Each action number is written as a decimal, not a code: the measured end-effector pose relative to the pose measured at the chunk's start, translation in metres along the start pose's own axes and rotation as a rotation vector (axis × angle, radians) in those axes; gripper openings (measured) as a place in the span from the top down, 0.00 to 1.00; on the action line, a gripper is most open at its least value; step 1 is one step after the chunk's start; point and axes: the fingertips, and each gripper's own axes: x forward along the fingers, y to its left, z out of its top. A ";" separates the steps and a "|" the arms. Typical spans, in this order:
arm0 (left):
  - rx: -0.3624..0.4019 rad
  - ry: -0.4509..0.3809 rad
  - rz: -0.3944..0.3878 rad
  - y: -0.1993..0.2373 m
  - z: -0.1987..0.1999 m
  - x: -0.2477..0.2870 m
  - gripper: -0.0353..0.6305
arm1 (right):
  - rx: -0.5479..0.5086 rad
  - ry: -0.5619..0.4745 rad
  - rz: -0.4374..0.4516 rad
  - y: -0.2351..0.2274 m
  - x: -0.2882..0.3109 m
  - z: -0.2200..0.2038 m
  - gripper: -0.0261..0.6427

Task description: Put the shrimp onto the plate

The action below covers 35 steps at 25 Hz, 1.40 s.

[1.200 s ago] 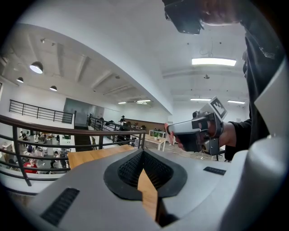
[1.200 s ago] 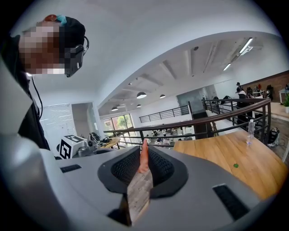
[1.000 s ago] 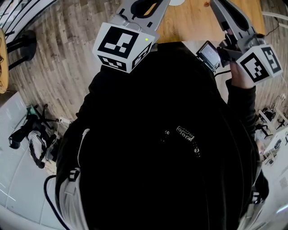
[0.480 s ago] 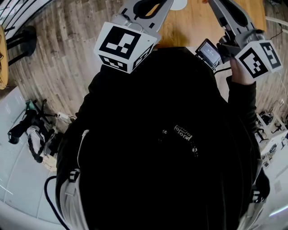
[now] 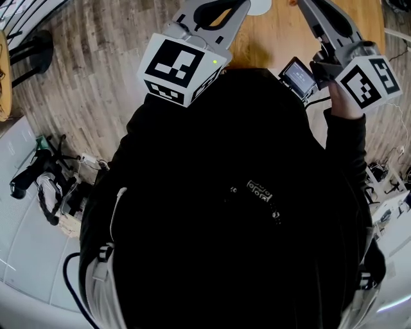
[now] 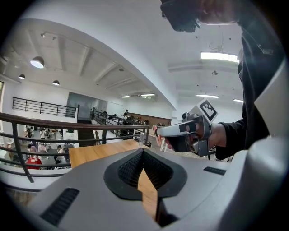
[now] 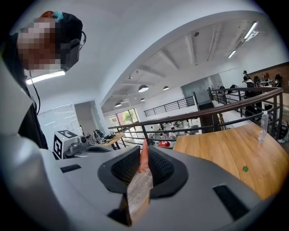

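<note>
A thin orange-pink shrimp [image 7: 143, 159] stands upright between the black pads of my right gripper [image 7: 144, 150], which is shut on it. From the left gripper view, the right gripper [image 6: 159, 131] is held level out to the right in a hand, with a pink bit at its tip. My left gripper [image 6: 142, 150] is shut with nothing in it, its tips meeting over the wooden table [image 6: 95, 152]. A white rim, probably the plate [image 5: 260, 6], peeks in at the top edge of the head view. Both grippers' jaws are cut off there.
The person's dark torso fills most of the head view. The wooden table [image 7: 226, 153] carries a small green spot [image 7: 245, 169] and a clear little bottle [image 7: 262, 130]. A dark railing [image 7: 216, 113] runs behind it. Bags and cables [image 5: 45, 186] lie on the floor.
Both marker cubes have shifted a little in the head view, the right one upward toward the table. The right gripper's hold on the shrimp looks the same.
</note>
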 end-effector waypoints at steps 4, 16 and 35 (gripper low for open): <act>-0.001 0.030 0.006 0.002 -0.011 -0.005 0.94 | 0.000 0.018 0.012 -0.001 0.008 -0.008 0.86; -0.031 0.068 0.030 0.007 -0.024 -0.014 0.94 | 0.024 0.063 0.007 -0.018 0.028 -0.026 0.86; -0.070 0.117 0.097 0.029 -0.047 -0.020 0.94 | 0.031 0.153 0.037 -0.045 0.074 -0.056 0.86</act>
